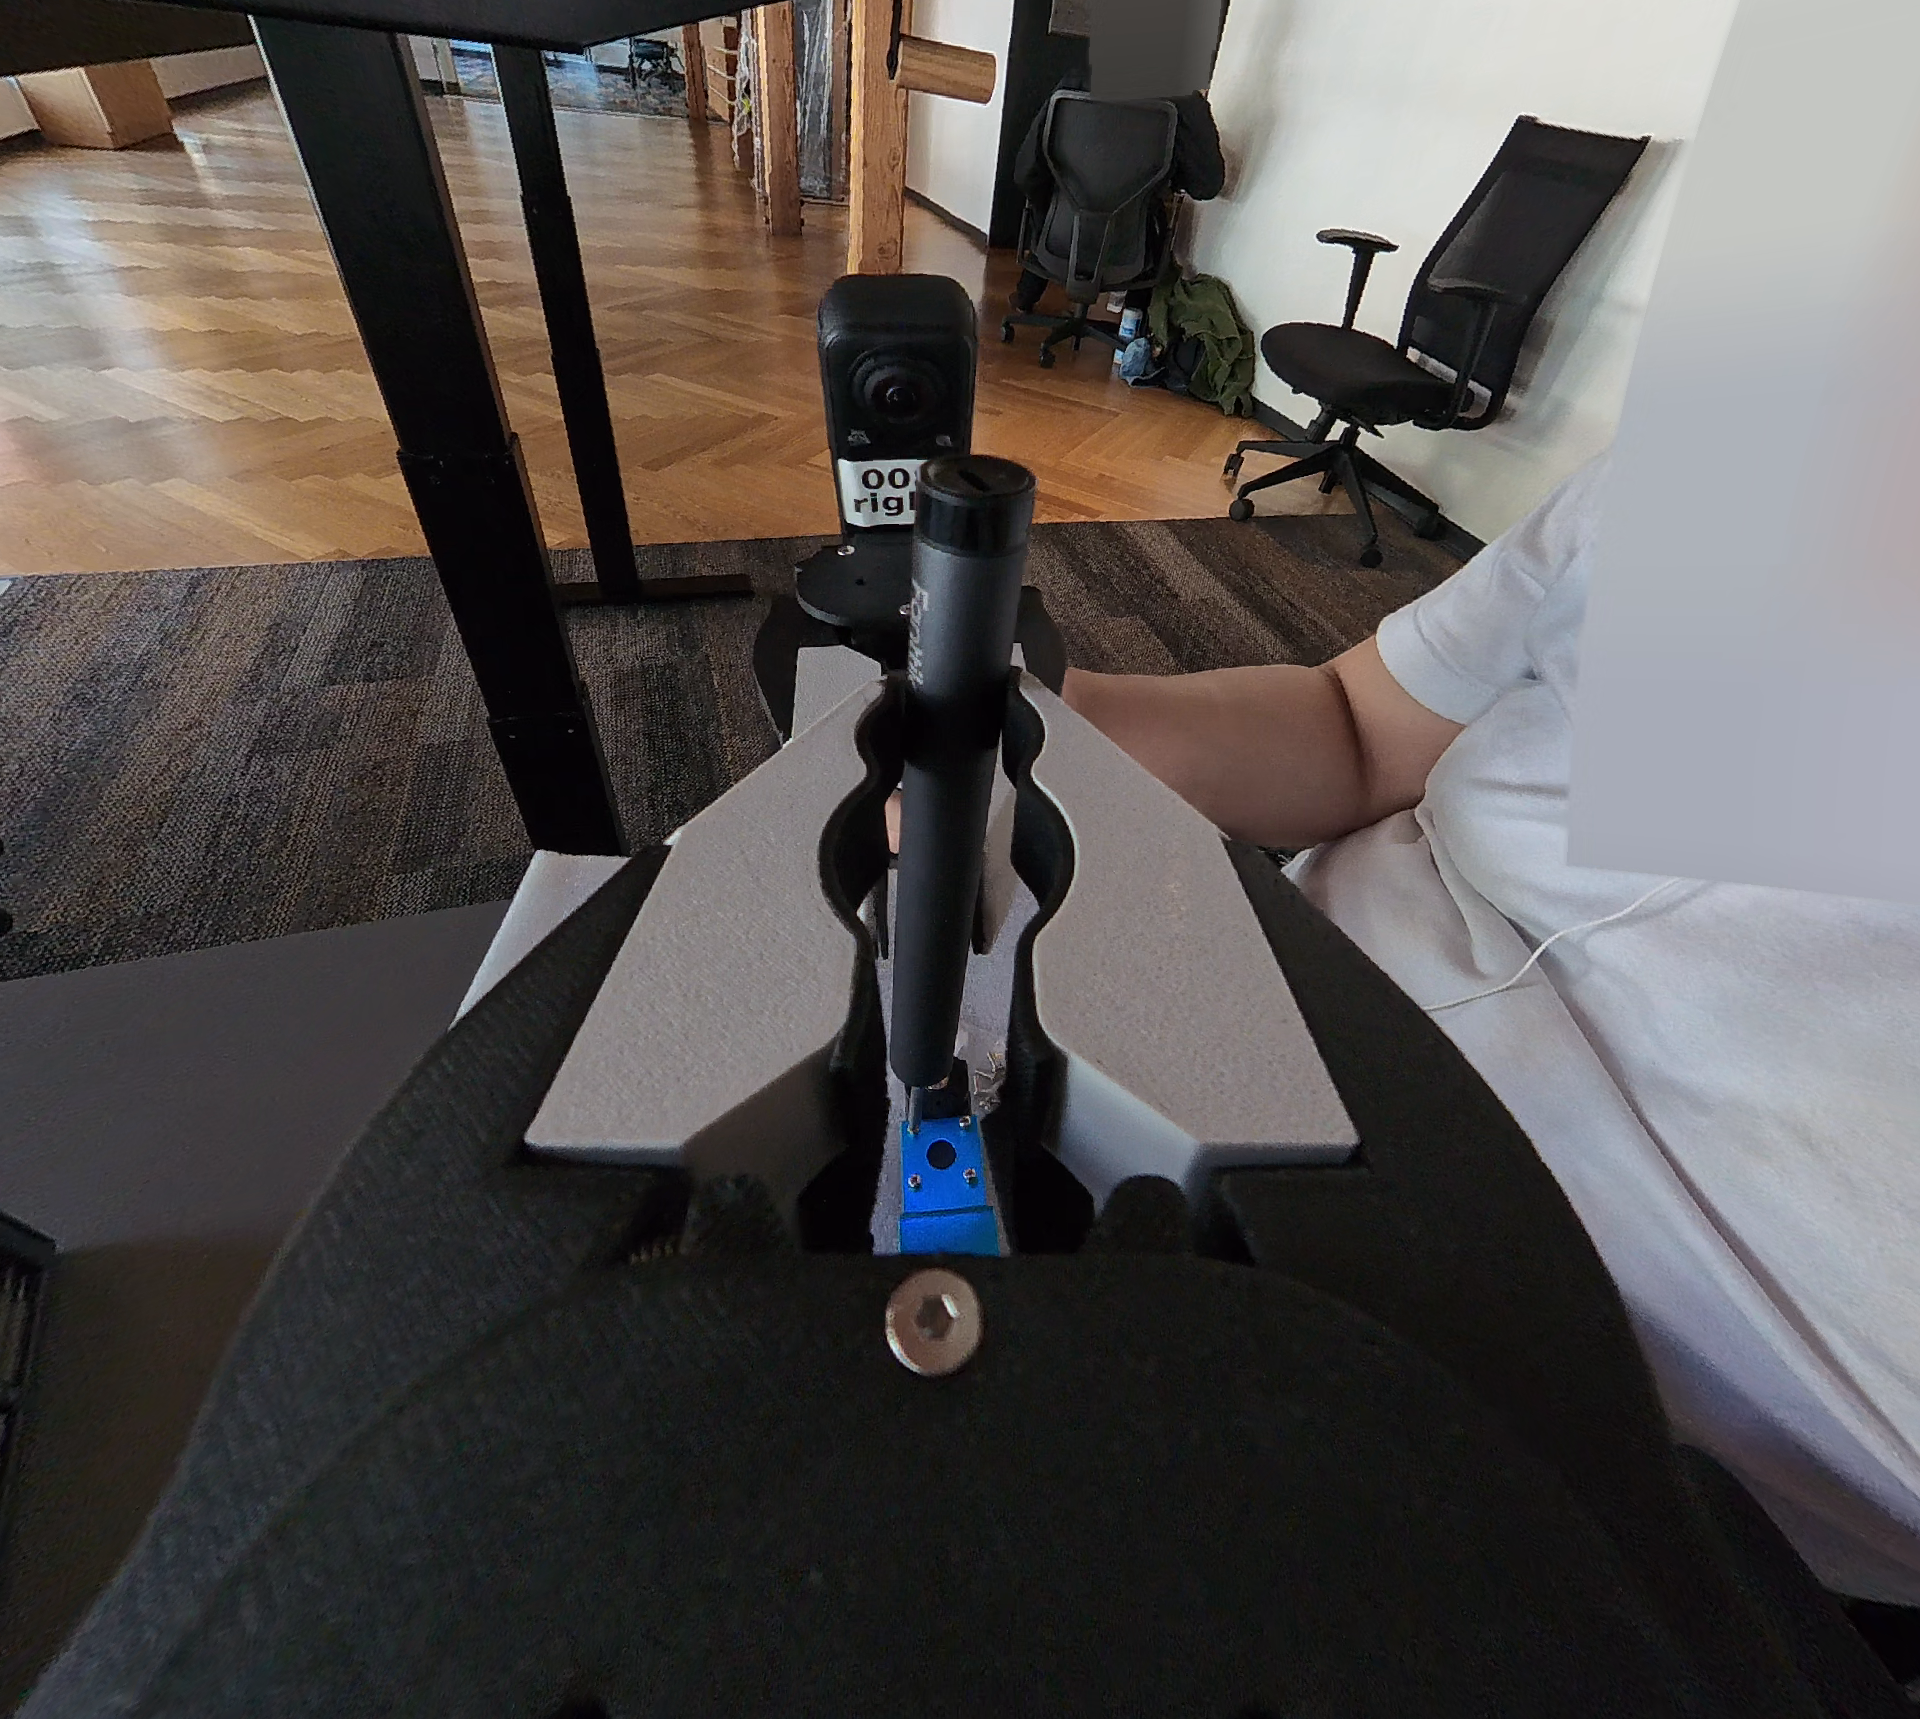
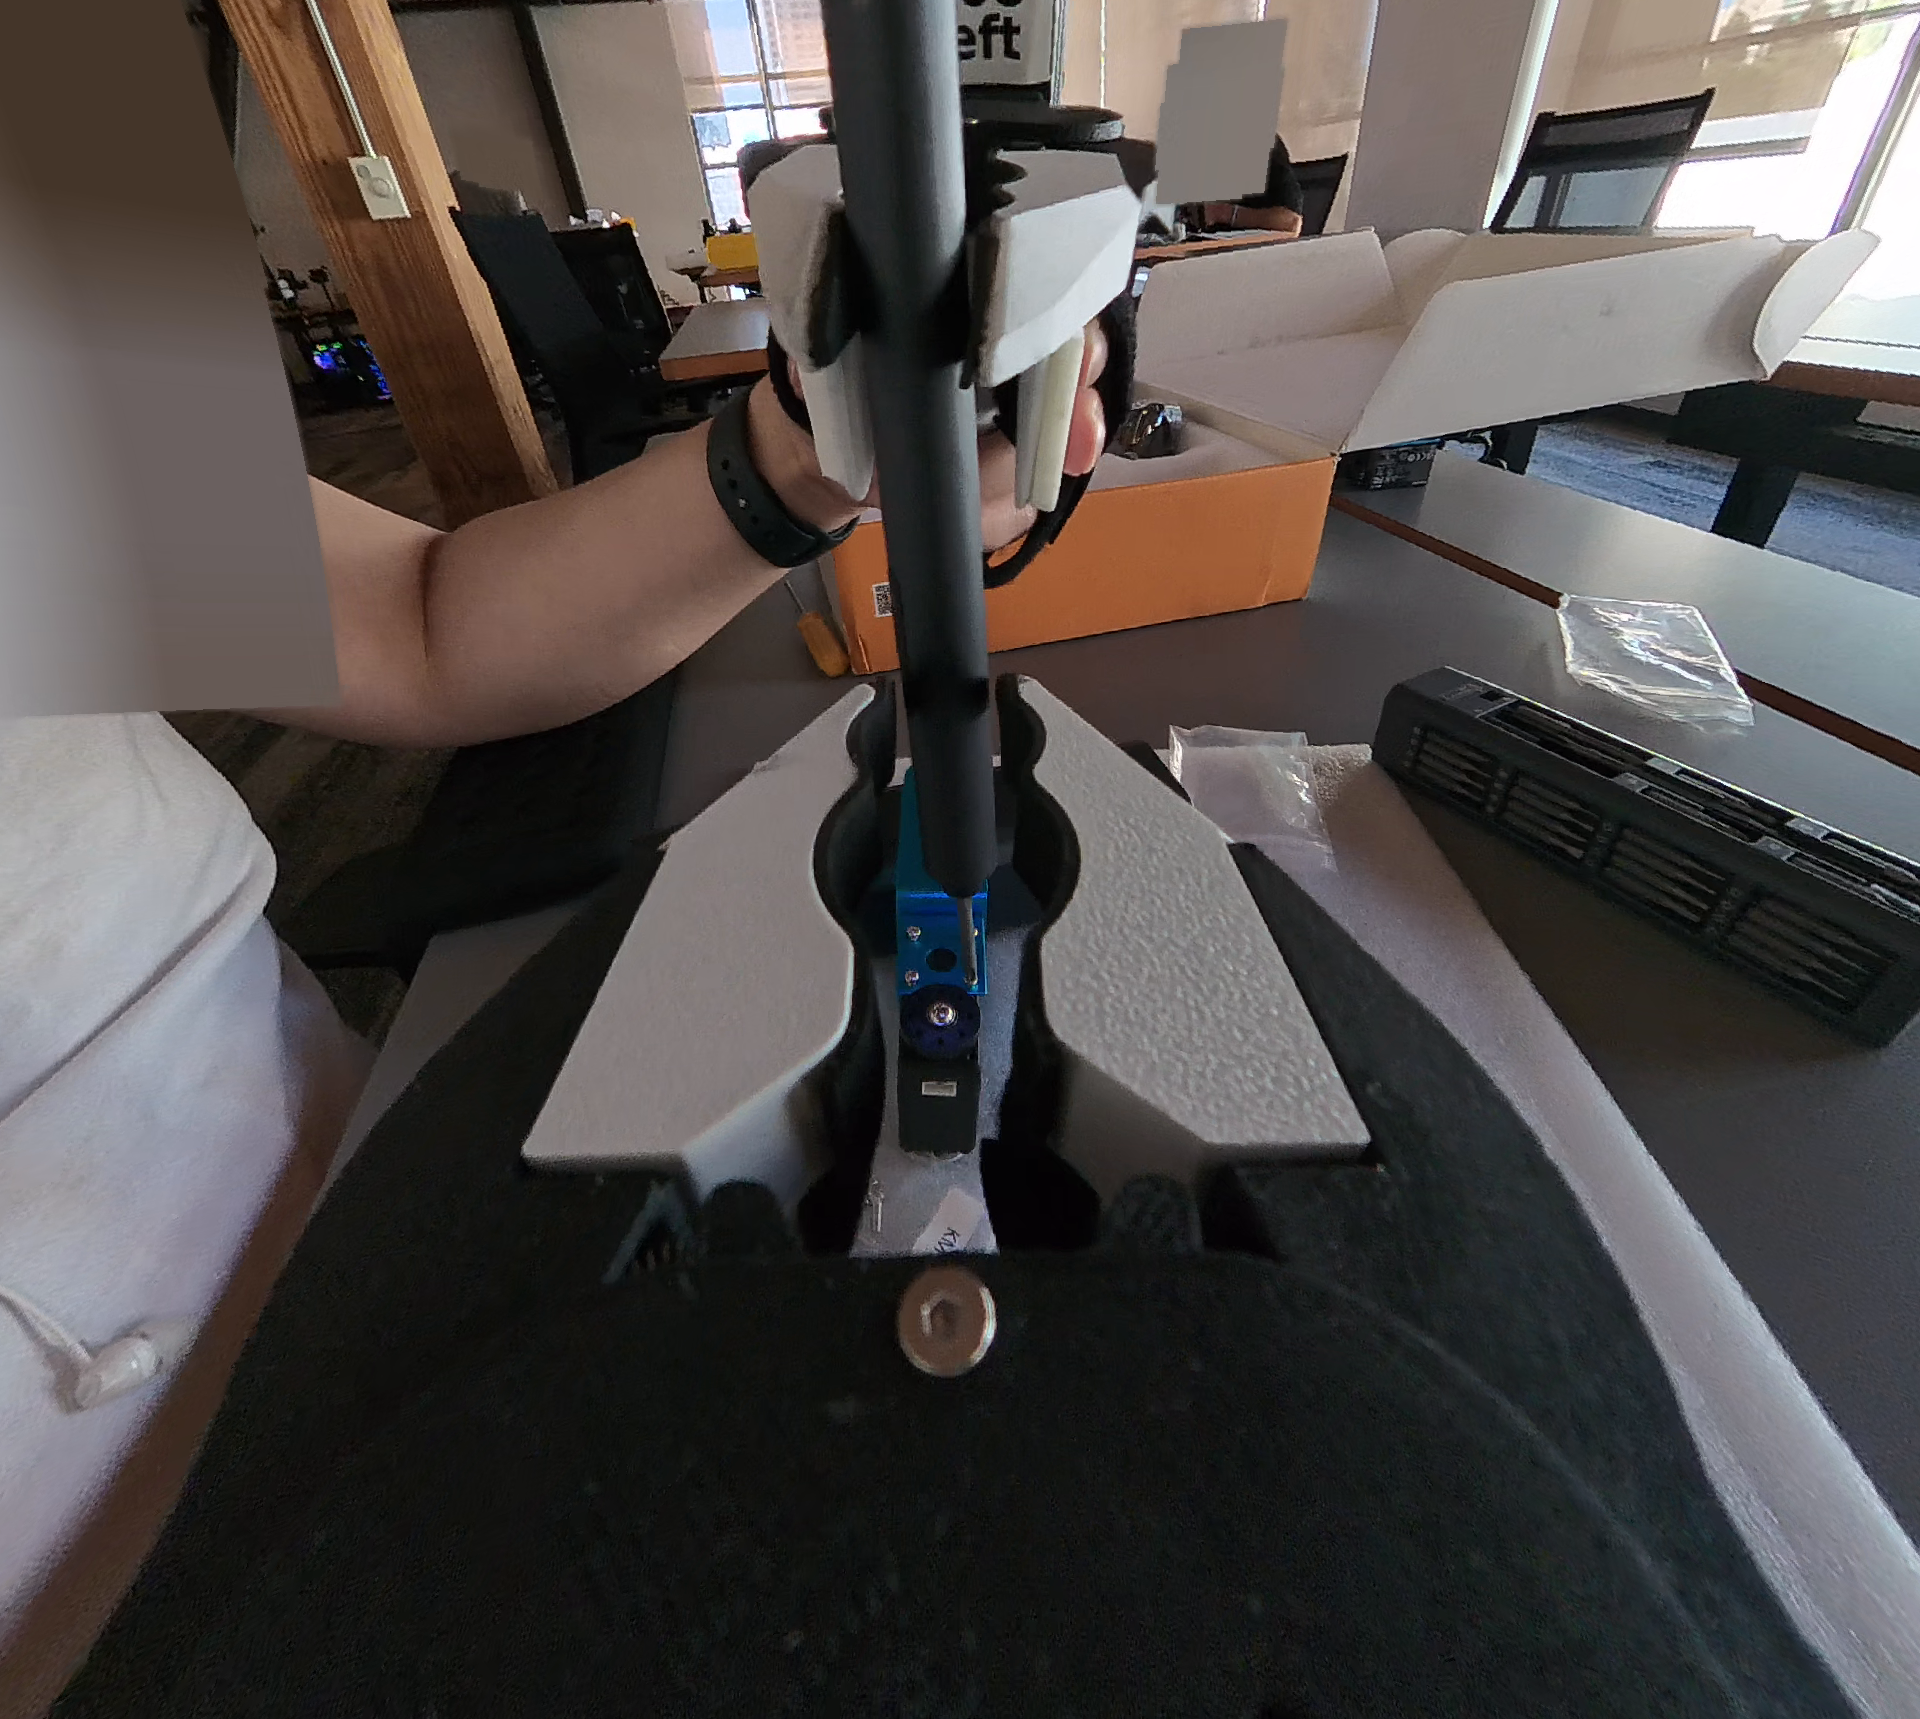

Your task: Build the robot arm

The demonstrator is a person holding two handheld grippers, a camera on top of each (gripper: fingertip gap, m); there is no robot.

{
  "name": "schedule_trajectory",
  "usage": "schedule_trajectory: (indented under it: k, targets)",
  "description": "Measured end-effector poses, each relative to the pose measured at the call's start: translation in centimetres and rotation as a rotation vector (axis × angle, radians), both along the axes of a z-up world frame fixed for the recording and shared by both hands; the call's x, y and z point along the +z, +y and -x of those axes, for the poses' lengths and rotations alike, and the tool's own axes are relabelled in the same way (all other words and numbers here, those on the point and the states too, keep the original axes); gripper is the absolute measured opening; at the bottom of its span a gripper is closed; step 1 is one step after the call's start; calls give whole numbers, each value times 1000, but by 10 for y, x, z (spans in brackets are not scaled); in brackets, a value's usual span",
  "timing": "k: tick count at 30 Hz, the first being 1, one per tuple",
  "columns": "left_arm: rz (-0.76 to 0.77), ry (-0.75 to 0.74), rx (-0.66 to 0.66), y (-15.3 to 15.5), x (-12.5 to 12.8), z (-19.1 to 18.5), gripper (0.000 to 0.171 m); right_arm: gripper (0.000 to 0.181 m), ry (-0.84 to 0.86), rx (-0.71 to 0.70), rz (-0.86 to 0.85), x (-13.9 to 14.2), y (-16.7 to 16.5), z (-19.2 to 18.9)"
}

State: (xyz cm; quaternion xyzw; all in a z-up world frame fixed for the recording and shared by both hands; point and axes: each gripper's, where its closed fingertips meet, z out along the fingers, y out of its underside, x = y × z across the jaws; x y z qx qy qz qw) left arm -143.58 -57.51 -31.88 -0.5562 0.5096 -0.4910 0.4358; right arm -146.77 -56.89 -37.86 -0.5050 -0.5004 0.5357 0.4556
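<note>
Nearest the cameras, a blue bracket [image 2: 935, 926] mounted on a small black servo [image 2: 935, 1103] lies on a white foam sheet [image 2: 1455, 963] on a grey table [image 2: 1455, 630], in the gap between the right gripper's fingers. A slim dark screwdriver [image 1: 940, 890] stands steeply over it, its bit resting on a corner screw of the bracket. Small screws show in the other corners seen from the left wrist view. The right gripper [image 2: 940, 703] has its fingertips close against both sides of the screwdriver's lower barrel; whether they press it cannot be told. Higher up, the left gripper [image 1: 945, 713] has its fingers closed around the barrel just below the cap. A hand [image 2: 800, 464] with a black wristband [image 2: 758, 506] works it. To the right on the table lie a small clear bag [image 2: 1247, 776], a long black case [image 2: 1662, 859] and a second clear bag [image 2: 1652, 656]. Behind them stands an open orange box [image 2: 1143, 547]. Beyond the table is an office with wooden posts, desks and chairs.
</note>
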Motion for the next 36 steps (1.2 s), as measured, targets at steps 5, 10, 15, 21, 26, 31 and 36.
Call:
schedule_trajectory:
  k: [5,10,15,21,26,31,36]
  targets:
    - [7,-7,-7,-1,0,0,17,16,5,117,10,1,-1,1]
    - [9,-9,1,1,0,3,17,15,-24,204,9,1,-1,4]
    - [5,-1,2,2,-1,5,17,15,-22,211,9,1,-3,3]
    - [20,-16,-11,1,-1,3,17,15,-12,228,24,1,-2,2]
    - [14,-4,-13,0,-1,3,17,16,-13,244,40,1,-3,2]
    - [24,-15,-12,1,-1,2,17,15,-17,217,3,1,-2,1]
    - [19,-10,-13,1,-2,1,17,14,-30,211,-20,1,-4,1]
